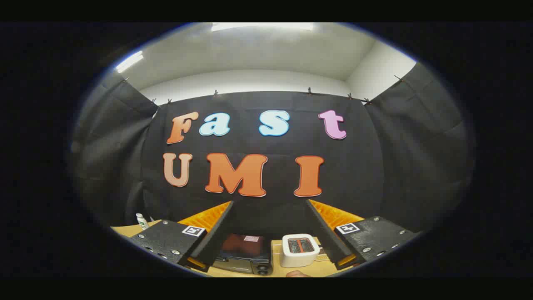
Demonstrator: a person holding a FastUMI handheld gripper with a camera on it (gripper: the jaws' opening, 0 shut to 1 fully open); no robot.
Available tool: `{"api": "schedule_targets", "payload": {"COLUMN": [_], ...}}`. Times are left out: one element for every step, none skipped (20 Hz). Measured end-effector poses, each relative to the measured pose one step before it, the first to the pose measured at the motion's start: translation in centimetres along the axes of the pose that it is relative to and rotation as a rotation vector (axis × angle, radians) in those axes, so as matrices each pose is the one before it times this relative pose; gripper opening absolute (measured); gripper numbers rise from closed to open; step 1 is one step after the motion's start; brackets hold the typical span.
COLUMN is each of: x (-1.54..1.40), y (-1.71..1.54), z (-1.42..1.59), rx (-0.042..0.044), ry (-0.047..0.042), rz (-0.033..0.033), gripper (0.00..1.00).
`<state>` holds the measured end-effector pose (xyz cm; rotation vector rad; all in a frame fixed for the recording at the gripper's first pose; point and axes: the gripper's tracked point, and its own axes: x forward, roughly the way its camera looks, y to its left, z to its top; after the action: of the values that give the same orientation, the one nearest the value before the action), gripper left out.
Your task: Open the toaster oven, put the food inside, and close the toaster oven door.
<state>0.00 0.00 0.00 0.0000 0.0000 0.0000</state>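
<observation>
The tool [268, 233] hangs with its fingers spread wide, nothing between them. Beyond the fingers, on the wooden worktop [125, 230], sits the toaster oven [243, 254], its door closed, just beside a white pop-up toaster [300, 250]. A small white bottle [142, 221] stands well apart.

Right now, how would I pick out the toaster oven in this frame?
Start at the wooden table below the black cloth wall. The open gripper frames two appliances beyond its fingers. The toaster oven is the low dark box with a reddish window and knob, beside the white slot toaster.
</observation>
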Motion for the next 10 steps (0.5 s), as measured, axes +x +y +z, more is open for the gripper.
{"api": "schedule_targets", "payload": {"x": [-0.082,-0.002,-0.115,0.037,-0.141,-0.08,0.029,-0.027,-0.096,-0.067], "y": [-0.091,-0.092,0.081,-0.129,-0.098,-0.15,-0.106,-0.066,0.072,0.19], "z": [0.031,0.049,-0.033,0.024,0.082,0.191,0.204,-0.036,-0.103,-0.109], "rx": [-0.00231,0.00182,0.00437,0.00572,0.00572,0.00201,-0.00038,-0.00256,-0.00218,-0.00407], "ry": [-0.0021,0.00528,0.00635,0.00652,0.00456,-0.00352,-0.00213,-0.00103,0.00131,0.00322], "rz": [-0.00071,-0.0025,0.00123,-0.00158,-0.00165,-0.00209,-0.00532,0.00023,-0.00128,0.00391], "gripper": [0.98,0.98,0.98,0.98,0.98,0.98,0.98,0.98,0.98,0.98]}}
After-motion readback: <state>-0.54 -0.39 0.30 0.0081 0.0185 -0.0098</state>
